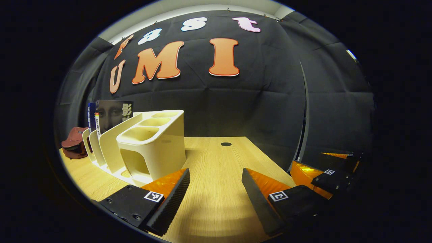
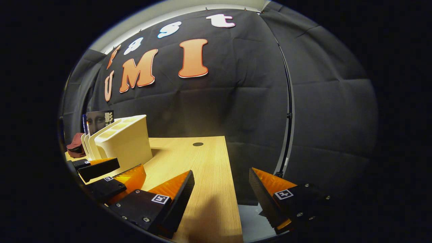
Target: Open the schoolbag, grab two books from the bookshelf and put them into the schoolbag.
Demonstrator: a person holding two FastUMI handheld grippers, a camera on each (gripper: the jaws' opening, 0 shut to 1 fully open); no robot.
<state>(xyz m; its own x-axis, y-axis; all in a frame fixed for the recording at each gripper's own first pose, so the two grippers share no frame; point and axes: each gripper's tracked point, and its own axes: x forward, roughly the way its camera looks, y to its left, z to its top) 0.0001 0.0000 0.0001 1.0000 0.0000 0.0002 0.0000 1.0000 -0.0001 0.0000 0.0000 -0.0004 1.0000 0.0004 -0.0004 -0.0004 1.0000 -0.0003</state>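
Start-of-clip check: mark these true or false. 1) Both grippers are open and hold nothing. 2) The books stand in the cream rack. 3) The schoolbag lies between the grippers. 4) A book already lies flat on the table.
1) True: the left gripper and right gripper are open, nothing between the fingers.
2) True: the books stand in the rack.
3) False: the schoolbag lies beyond the rack's far end.
4) False: the table carries no loose book.

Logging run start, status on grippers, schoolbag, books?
Left gripper and right gripper open, empty, over table. Schoolbag untouched beyond bookshelf. Books shelved. Path clear.
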